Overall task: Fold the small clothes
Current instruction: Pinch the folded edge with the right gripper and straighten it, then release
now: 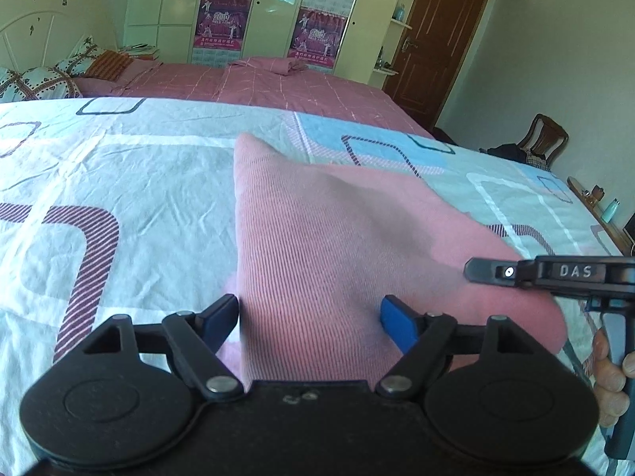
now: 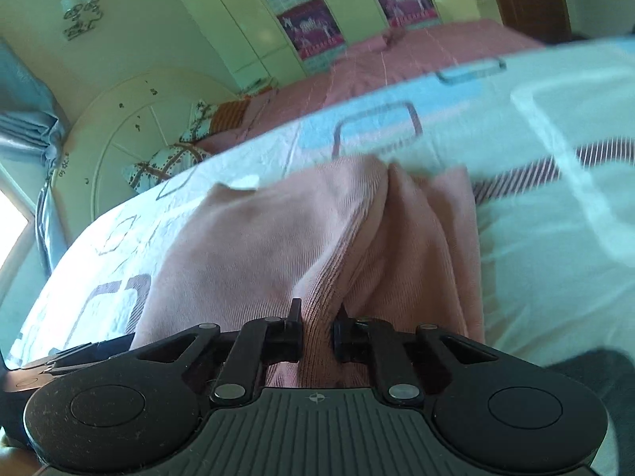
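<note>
Here the garment (image 2: 278,246) is clamped in the right tool (image 2: 317,337); the left tool (image 1: 309,317) is spread apart around it; the bunched fold could be dragged askew across the bed (image 1: 119,182).

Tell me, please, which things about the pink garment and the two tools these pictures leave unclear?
- Pink garment: near edge hidden under the left tool body in the left wrist view, so its type is unclear.
- Right tool: fabric fills its narrow gap; grip firmness cannot be judged.
- Right wrist view: motion blur smears the patterned sheet.
- Posters: print too small.
</note>
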{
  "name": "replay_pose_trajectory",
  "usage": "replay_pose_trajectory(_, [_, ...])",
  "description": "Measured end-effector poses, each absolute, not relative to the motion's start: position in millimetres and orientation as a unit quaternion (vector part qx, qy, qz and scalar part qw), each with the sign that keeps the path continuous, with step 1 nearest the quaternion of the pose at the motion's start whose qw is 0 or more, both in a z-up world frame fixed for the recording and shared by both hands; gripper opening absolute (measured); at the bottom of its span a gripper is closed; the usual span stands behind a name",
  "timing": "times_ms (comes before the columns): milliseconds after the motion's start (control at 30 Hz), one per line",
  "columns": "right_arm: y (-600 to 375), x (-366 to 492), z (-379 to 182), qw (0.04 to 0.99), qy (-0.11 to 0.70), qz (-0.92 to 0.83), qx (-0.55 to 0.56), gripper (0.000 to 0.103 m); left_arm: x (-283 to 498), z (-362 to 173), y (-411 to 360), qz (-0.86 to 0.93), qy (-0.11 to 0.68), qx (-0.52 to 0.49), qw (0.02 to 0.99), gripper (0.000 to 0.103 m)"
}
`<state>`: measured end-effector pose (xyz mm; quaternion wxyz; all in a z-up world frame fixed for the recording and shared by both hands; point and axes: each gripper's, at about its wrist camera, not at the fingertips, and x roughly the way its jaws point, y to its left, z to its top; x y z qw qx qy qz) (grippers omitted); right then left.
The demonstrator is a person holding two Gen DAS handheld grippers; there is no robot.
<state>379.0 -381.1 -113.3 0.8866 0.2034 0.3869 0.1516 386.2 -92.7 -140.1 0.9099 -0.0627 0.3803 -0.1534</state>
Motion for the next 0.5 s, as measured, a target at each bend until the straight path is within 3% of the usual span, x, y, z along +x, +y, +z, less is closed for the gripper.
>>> replay_pose_trajectory(233, [-397, 360, -83, 0.909, 0.348, 0.141, 0.179, 0.012, 384, -129, -101, -0.179, 0.371, -0.076, 0.908, 0.076])
replay_pose_trajectory(500, [-426, 354, -139, 0.869, 0.415, 0.095, 0.252, 0.013, 378, -159, -111, -0.182, 0.4, -0.065, 0.896, 0.078])
